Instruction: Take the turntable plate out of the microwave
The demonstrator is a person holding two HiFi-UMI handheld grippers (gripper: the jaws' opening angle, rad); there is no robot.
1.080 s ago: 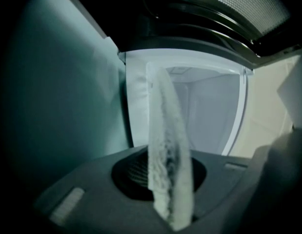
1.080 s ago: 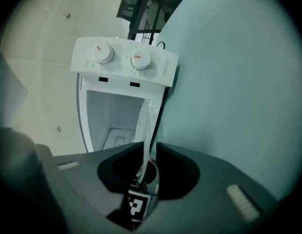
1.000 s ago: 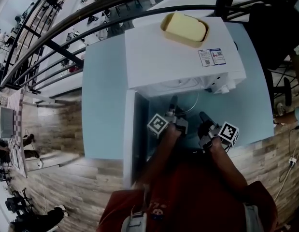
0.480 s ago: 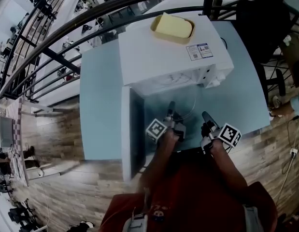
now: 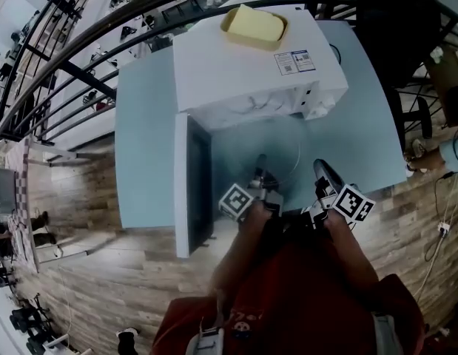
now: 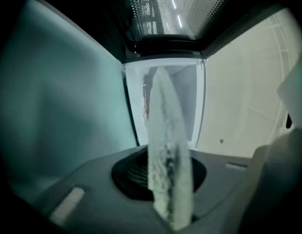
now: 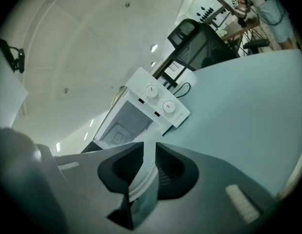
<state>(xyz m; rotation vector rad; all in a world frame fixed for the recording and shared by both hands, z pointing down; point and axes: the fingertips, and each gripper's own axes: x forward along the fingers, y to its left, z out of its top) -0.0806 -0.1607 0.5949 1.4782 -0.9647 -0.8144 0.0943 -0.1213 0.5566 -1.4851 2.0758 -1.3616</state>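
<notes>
A white microwave (image 5: 243,72) stands at the far side of a pale blue counter (image 5: 147,139), its door (image 5: 190,183) swung open to the left. A yellow tray (image 5: 254,26) sits on top of it. The clear glass plate (image 5: 280,154) is outside the oven, held above the counter just in front of the opening. The left gripper (image 5: 261,170) has narrow jaws clamped on the plate's near rim, and the right gripper (image 5: 322,176) has its jaws closed on the right rim. In the right gripper view the oven looks empty.
</notes>
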